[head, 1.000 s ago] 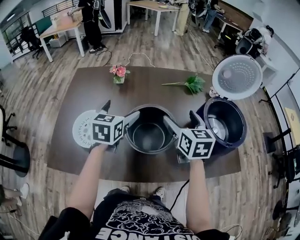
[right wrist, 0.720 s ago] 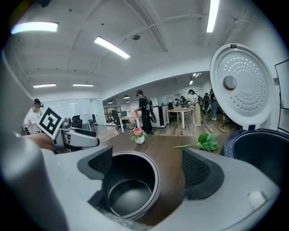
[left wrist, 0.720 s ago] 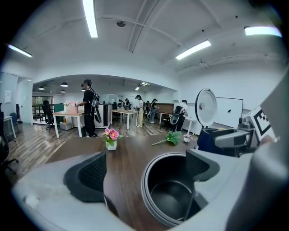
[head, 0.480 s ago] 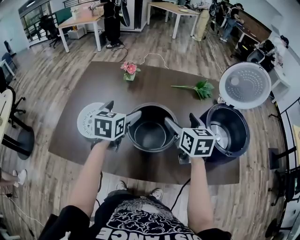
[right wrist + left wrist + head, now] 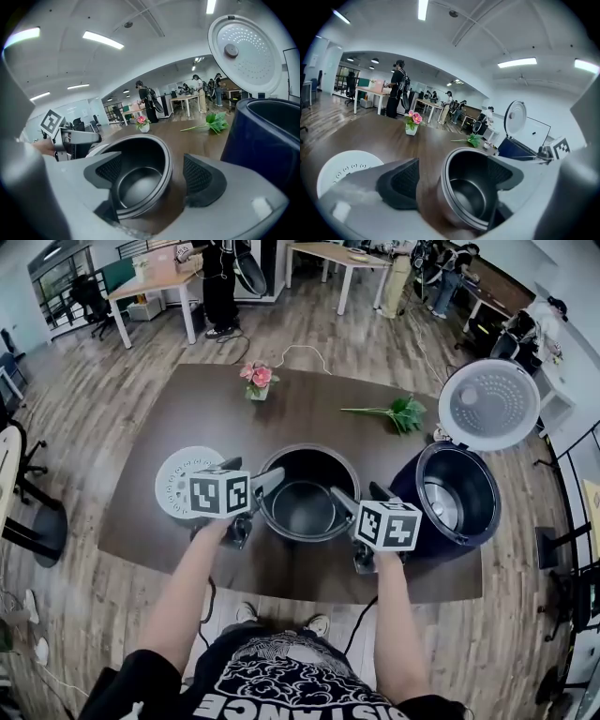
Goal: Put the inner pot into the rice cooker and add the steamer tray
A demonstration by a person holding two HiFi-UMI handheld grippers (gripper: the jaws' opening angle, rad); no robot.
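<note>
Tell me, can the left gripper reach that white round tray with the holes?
Probably yes. The steamer tray lies flat on the table just left of the left gripper, nothing between them. But its open jaws straddle the rim of the inner pot, so it must leave that first.

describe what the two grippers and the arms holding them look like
The left gripper and right gripper match: pale grey bodies, dark ribbed pads inside the jaws, and a white cube with black square markers on each. The person wears a black T-shirt with white print, and the forearms are bare.
</note>
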